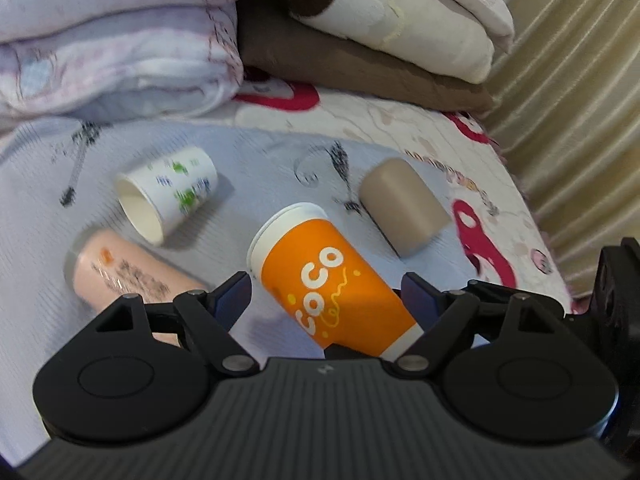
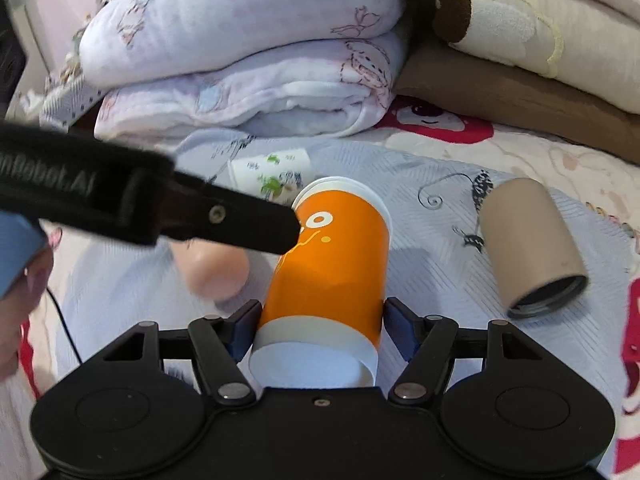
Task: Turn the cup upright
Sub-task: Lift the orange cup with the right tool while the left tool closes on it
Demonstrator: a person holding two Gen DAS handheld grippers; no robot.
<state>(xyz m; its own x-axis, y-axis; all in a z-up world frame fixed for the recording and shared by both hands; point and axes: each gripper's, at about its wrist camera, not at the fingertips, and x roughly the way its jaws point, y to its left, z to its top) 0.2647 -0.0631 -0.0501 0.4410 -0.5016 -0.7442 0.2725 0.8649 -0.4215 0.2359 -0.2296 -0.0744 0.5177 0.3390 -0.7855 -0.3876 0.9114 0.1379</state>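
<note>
An orange paper cup (image 1: 332, 280) with "COCO" lettering lies tilted on its side on the bed, white rim pointing away; it also shows in the right wrist view (image 2: 332, 272). My left gripper (image 1: 326, 294) is open, its blue pads either side of the cup and apart from it. My right gripper (image 2: 322, 330) is open around the cup's base end, left pad close to the cup wall. The left gripper's black finger (image 2: 240, 224) crosses the right wrist view and touches the cup near its rim.
A white cup with green print (image 1: 168, 196), a pink cup (image 1: 128, 276) and a tan cup (image 1: 404, 208) lie on their sides on the bedspread. Folded quilts (image 2: 248, 60) and brown and cream blankets (image 1: 372, 48) are stacked behind. A curtain (image 1: 580, 120) hangs at right.
</note>
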